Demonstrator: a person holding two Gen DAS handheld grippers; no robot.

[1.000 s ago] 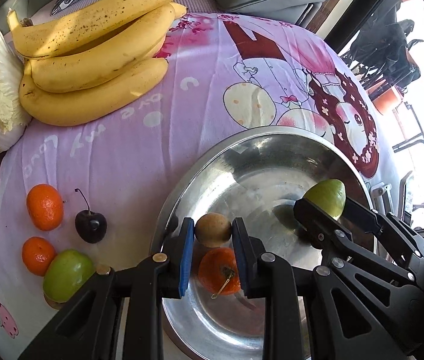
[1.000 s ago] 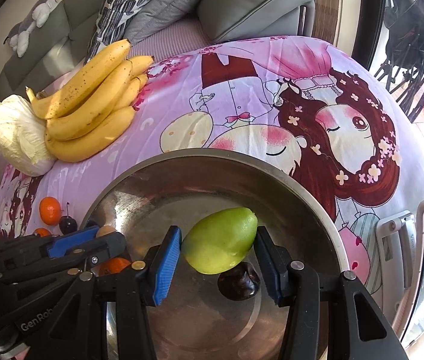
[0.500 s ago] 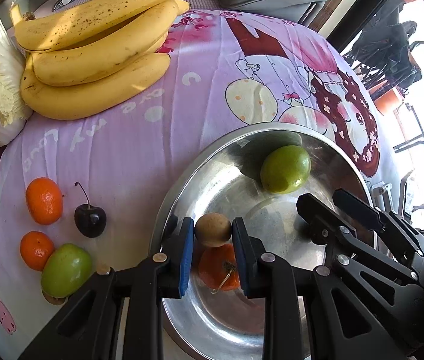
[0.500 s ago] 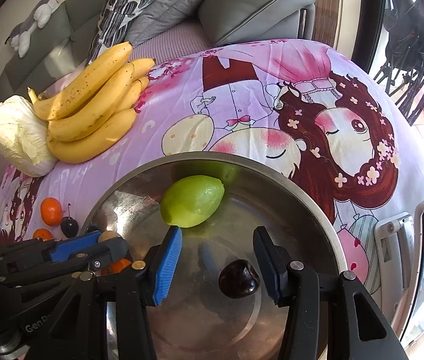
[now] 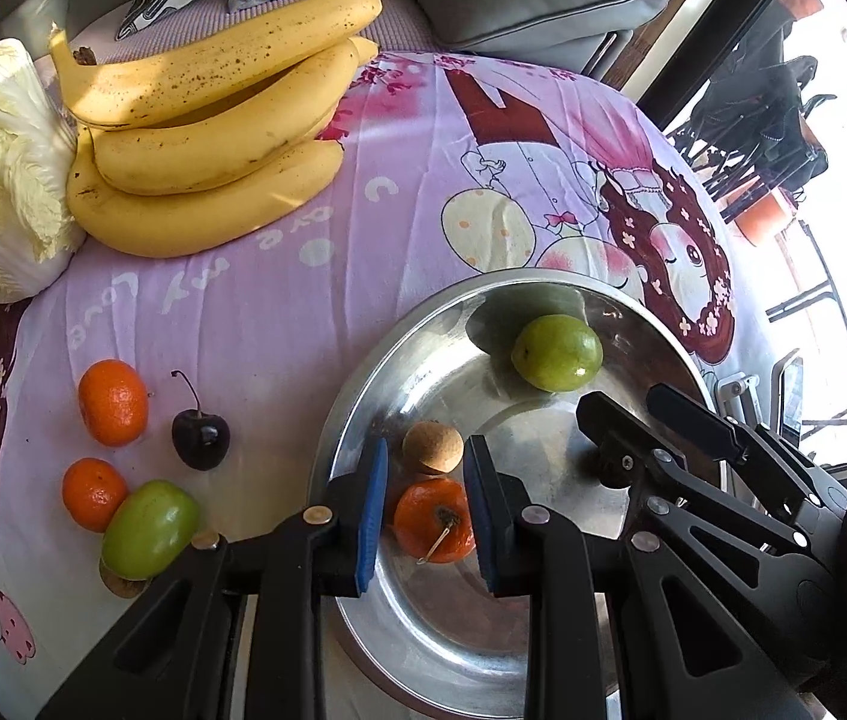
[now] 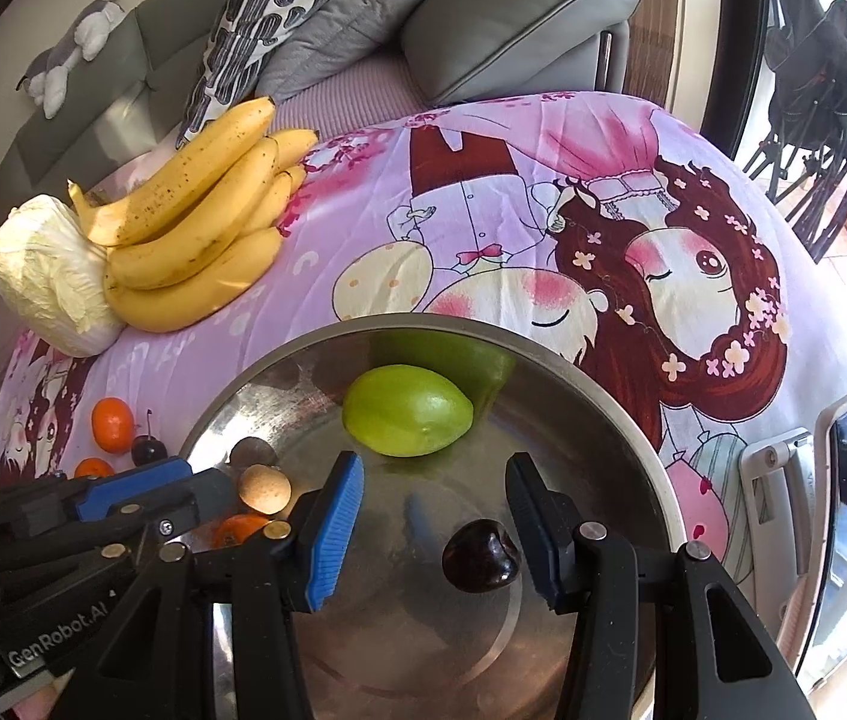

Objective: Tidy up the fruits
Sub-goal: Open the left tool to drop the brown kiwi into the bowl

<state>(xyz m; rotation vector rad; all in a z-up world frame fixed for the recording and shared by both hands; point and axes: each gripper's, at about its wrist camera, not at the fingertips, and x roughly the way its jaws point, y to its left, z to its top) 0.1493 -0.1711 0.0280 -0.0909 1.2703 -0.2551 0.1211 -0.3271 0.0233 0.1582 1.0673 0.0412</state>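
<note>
In the left wrist view, a cabbage (image 5: 0, 174) is seen at the upper left with a bunch of bananas (image 5: 207, 144) touching it, and two tangerines (image 5: 111, 402), a cherry (image 5: 200, 438) and a green fruit (image 5: 150, 528) are grouped at the lower left on the printed cloth (image 5: 363, 228). The steel bowl (image 5: 357, 396) is found right of centre, already holding a green fruit, a small brown fruit (image 5: 432, 447) and a tangerine (image 5: 435, 519). The left hand-held gripper (image 5: 426, 510) is held released above that tangerine, nothing being grasped. In the right wrist view, the right hand-held gripper (image 6: 435, 516) is likewise released over the bowl, a dark cherry (image 6: 481, 555) lying between its fingers and the green fruit (image 6: 408, 411) just beyond them. The placing step is judged finished; the next move probably calls for the left hand-held gripper to be lifted over the bowl rim toward the lower-left group. Open cloth is left between bowl and fruits, but the two grippers are close together.
</note>
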